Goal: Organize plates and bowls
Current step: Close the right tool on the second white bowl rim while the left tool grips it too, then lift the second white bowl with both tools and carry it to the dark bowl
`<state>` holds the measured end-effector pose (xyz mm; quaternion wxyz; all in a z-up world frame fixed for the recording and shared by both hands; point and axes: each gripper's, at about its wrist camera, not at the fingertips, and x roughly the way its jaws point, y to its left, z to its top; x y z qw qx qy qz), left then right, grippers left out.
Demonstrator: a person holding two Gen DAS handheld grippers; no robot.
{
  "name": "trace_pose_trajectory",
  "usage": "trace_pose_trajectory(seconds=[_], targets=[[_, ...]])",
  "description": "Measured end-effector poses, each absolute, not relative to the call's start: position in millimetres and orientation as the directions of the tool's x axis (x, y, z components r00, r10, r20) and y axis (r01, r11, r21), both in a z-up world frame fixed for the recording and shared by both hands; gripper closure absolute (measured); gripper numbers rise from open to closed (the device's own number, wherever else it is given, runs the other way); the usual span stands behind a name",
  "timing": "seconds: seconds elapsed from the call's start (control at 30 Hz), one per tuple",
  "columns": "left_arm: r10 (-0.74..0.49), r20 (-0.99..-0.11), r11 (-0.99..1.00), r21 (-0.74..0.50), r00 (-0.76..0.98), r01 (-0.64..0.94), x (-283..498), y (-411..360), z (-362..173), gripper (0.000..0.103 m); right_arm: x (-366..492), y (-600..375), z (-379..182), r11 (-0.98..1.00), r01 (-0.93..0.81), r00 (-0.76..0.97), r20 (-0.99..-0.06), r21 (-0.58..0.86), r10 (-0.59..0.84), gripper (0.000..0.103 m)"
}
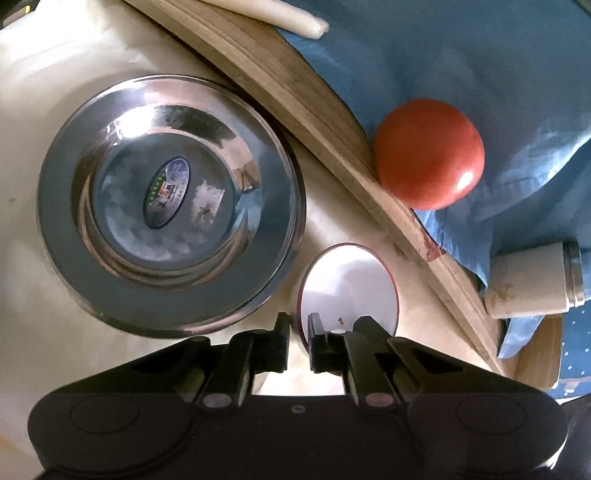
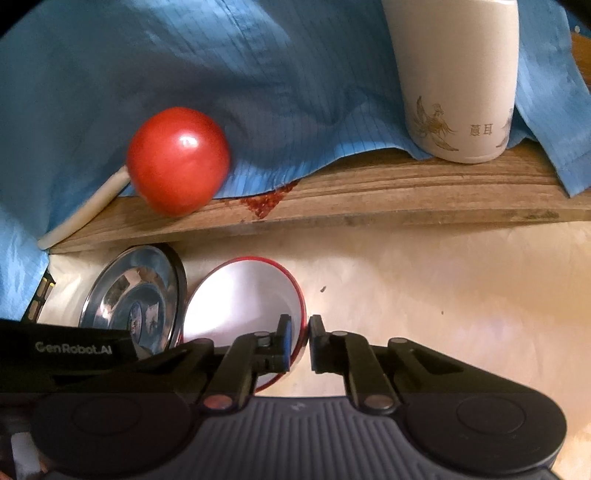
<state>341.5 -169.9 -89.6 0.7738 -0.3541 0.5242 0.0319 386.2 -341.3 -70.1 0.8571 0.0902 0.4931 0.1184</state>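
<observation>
A small white bowl with a red rim (image 1: pixel 347 284) (image 2: pixel 240 299) sits on the cream tabletop beside a larger steel bowl (image 1: pixel 170 199) (image 2: pixel 129 295) with an oval sticker inside. My left gripper (image 1: pixel 298 330) is shut on the white bowl's left rim, one finger inside and one outside. My right gripper (image 2: pixel 300 332) is shut on the same bowl's right rim, which passes between its fingertips. In the right wrist view the left gripper's black body (image 2: pixel 74 347) shows at the lower left, in front of the steel bowl.
A wooden board (image 1: pixel 314 110) (image 2: pixel 369 195) edges the tabletop (image 1: pixel 351 229) (image 2: pixel 443 295) behind the bowls. It carries a blue cloth (image 1: pixel 461 55) (image 2: pixel 258 74), a red tomato (image 1: pixel 428 155) (image 2: pixel 177 158), a white cup (image 1: pixel 532 284) (image 2: pixel 458 81) and a pale stick (image 1: pixel 288 18) (image 2: pixel 85 210).
</observation>
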Motion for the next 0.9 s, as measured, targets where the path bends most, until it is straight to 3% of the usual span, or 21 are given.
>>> trace_pose_trajectory(seconds=[0.53,0.9], targets=[[-0.299,-0.834,0.841,-0.459,0.463,-0.284,307,-189,-64,0.095,332,-349,-54,0.954,-0.084,0.539,-0.792,0.287,0.286,0.092],[-0.258,-0.799,0.852,-0.453,0.543,-0.263,268,-157,-44,0.096,301,-325,-27,0.944,-0.142,0.549,-0.770,0.297,0.325,0.091]])
